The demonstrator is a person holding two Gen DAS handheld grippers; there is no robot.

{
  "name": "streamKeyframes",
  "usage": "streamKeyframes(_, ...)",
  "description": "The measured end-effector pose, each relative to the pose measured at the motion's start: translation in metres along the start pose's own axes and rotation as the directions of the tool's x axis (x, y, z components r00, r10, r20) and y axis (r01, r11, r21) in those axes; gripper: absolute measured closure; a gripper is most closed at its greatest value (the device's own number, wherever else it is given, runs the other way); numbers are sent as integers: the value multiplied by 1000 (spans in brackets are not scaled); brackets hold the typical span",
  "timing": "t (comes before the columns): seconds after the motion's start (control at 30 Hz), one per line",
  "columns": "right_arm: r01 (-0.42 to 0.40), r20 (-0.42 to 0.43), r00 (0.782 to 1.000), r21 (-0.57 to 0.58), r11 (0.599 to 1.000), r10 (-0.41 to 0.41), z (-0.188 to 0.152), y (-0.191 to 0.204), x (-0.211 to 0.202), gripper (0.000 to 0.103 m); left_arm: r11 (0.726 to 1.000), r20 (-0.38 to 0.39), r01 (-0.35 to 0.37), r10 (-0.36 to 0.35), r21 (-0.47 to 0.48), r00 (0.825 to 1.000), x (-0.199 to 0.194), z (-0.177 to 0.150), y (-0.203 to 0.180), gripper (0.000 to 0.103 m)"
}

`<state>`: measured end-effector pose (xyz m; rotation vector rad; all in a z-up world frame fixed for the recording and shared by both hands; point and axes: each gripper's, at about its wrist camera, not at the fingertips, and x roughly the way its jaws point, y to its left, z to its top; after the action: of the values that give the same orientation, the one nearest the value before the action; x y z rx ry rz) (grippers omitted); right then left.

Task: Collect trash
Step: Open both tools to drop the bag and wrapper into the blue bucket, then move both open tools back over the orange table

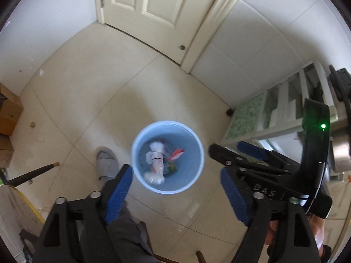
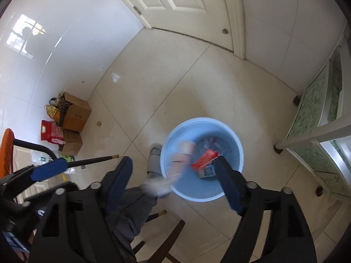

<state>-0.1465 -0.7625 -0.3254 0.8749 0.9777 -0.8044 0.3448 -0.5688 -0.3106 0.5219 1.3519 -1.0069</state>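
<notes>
Floor [image 1: 92, 70]: our cream tiles, white door [image 1: 144, 6] | blue bin [image 1: 140, 175] below us | left gripper [image 1: 175, 179] and right gripper [image 2: 175, 175] both gape wide, hold nothing

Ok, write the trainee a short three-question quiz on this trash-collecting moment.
1. True or false: the blue bin is empty.
2. Multiple choice: the left tongs and right tongs are A) both open, B) both shut, C) one of each.
3. Short answer: what stands against the wall on the left in the right wrist view?

Key
1. False: it holds a blurred clear plastic bottle and a red wrapper.
2. A: both open, nothing pressed between the pads.
3. Cardboard boxes, with a red bag beside them.
</notes>
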Motion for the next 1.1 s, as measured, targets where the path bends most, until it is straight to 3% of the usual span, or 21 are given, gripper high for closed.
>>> streamKeyframes(0.1,32,19,999,13,999,-32,0,0,-4,0,998,32,-59,59,0,998,-14,-6,-4,17)
streamKeyframes(0.33,53,73,996,-5,999,-52,-13,23,-37,0,986,166,-167,167,-17,972,-76,-51,-16,8)
streamKeyframes(0.53,46,191,981,-70,996,-32,-26,70,-97,0,981,288,-179,192,-71,938,-136,-95,-18,8)
streamKeyframes(0.63,45,257,966,-124,991,-12,-36,103,-132,0,977,359,-193,214,-93,909,-177,-132,-10,8)
streamKeyframes(0.83,39,383,922,-249,968,62,-61,180,-198,0,960,500,-201,273,-193,822,-253,-213,9,6)
streamKeyframes(0.93,29,423,899,-318,948,114,-75,219,-223,0,936,550,-229,344,-269,761,-287,-259,22,5)
streamKeyframes(1.1,13,460,863,-431,902,208,-99,281,-253,0,891,579,-236,436,-389,689,-332,-335,49,3)
